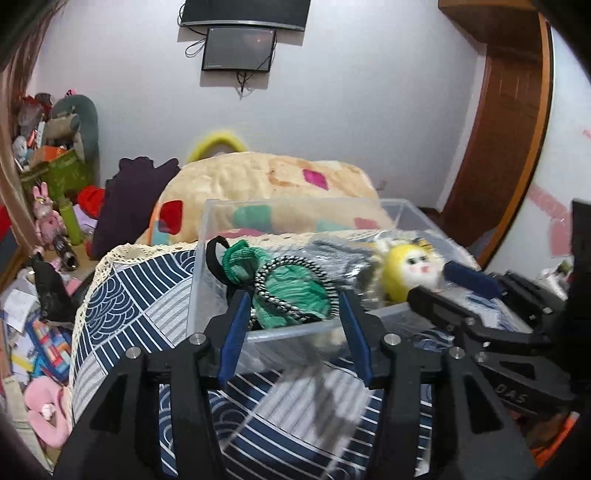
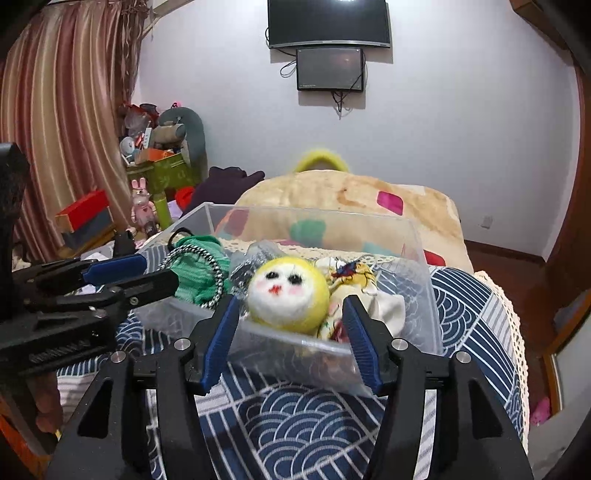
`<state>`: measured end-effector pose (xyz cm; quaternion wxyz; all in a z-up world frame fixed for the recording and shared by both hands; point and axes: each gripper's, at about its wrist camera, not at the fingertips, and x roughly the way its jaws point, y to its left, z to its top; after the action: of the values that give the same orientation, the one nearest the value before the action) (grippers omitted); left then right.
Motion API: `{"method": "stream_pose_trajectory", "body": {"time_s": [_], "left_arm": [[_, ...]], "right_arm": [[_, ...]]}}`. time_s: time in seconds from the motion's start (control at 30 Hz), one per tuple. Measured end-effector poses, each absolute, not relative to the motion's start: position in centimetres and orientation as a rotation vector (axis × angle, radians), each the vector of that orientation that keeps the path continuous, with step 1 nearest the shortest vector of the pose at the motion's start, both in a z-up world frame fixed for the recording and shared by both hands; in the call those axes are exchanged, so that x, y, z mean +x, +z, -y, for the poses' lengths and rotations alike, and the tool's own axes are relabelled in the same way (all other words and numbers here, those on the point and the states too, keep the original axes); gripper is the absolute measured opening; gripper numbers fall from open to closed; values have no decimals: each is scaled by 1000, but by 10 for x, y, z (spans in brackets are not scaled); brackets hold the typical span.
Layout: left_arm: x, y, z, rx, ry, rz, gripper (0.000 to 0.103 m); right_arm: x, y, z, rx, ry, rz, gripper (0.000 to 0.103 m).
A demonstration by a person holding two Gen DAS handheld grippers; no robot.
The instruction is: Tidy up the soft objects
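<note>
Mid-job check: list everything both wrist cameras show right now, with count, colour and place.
Clear plastic bin: one, transparent, on the patterned cloth.
Green knit item: one, green with a black-and-white cord, bin's left part.
Yellow plush ball: one, yellow with a white face, bin's front middle.
Cream embroidered cloth: one, cream, bin's right part.
Patterned cloth: one, navy and white, under the bin.
Blanket: one, beige with coloured patches, behind the bin.
Screens: two, black, on the wall.
Pink rabbit toy: one, pink, far left clutter.
Left gripper: one, black with blue pads, open, before the bin.
Right gripper: one, same colours, open, at the bin's front wall.
</note>
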<state>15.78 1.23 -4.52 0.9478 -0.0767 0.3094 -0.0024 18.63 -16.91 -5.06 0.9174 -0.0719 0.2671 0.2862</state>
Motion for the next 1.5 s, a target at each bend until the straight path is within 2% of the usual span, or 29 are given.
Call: {"method": "stream_pose_trajectory", "body": {"time_s": [0.13, 0.23, 0.37, 0.43, 0.5, 0.6, 0.67, 0.73, 0.77, 0.87, 1.03, 1.1, 1.5], "left_arm": [[137, -28, -13, -180, -33, -578, 53], [122, -14, -14, -187, -53, -534, 63], [97, 8, -13, -200, -74, -455, 71], [83, 17, -12, -196, -77, -416, 75], [68, 25, -9, -182, -76, -374, 76], [50, 33, -3, -157, -94, -333, 83], [37, 36, 2, -137, -86, -294, 92], [23, 39, 9, -113, -68, -253, 97], [19, 40, 11, -105, -62, -238, 99], [9, 41, 16, -96, -60, -215, 100], [3, 41, 19, -99, -48, -207, 101], [3, 40, 18, -104, -48, -209, 101], [8, 33, 18, -102, -39, -224, 102]], "right_arm": [[175, -40, 176, -138, 591, -520, 55], [164, -27, 179, -132, 593, -477, 55], [145, -7, 186, -120, 605, -407, 56], [135, 1, 188, -117, 604, -371, 66], [124, 9, 191, -109, 602, -325, 71], [113, 15, 193, -100, 613, -288, 72], [106, 17, 194, -95, 614, -271, 74], [102, 17, 196, -87, 614, -259, 81], [101, 17, 197, -86, 613, -254, 81], [93, 15, 198, -86, 608, -248, 82], [89, 14, 201, -75, 594, -222, 95], [89, 13, 203, -67, 593, -216, 96], [88, 4, 211, -46, 601, -224, 97]]}}
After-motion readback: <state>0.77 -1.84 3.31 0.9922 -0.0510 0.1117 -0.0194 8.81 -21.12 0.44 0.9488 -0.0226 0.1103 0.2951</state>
